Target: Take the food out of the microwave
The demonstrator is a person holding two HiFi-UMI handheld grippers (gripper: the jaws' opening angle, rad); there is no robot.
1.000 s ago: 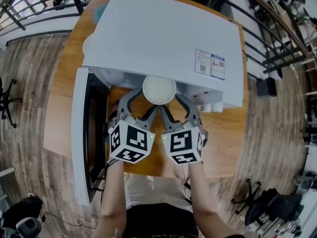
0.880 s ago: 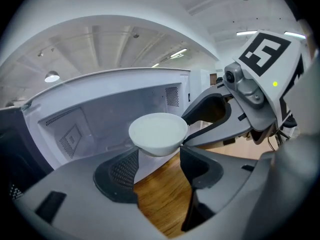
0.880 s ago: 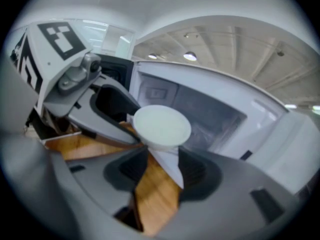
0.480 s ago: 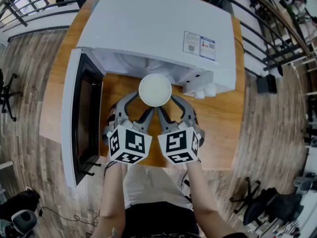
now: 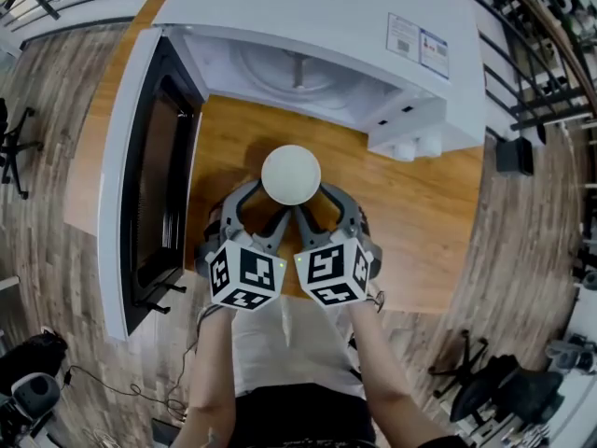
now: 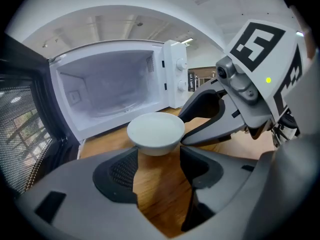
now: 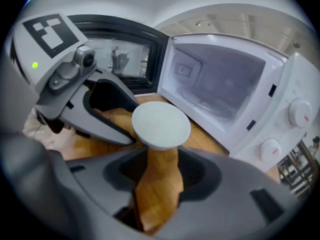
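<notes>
A white bowl (image 5: 291, 175) hangs over the wooden table (image 5: 424, 217), just in front of the open microwave (image 5: 308, 7). I cannot see what is inside the bowl. My left gripper (image 5: 261, 202) and right gripper (image 5: 322, 202) stand side by side and angle inward. Each has its jaw tips against the bowl's lower sides. In the left gripper view the bowl (image 6: 156, 132) sits between the jaw tips (image 6: 157, 153). The right gripper view shows the same bowl (image 7: 161, 125) at its jaw tips (image 7: 161, 153). The microwave cavity (image 5: 294, 68) behind holds nothing I can see.
The microwave door (image 5: 140, 157) stands swung open on the left, reaching past the table's front edge. The control panel with two knobs (image 7: 285, 129) is to the right of the cavity. Wood floor, railings and office chairs surround the table.
The bowl has come out of the cavity mouth toward the person, carried by both grippers, and is now over the table with a gap to the microwave front.
</notes>
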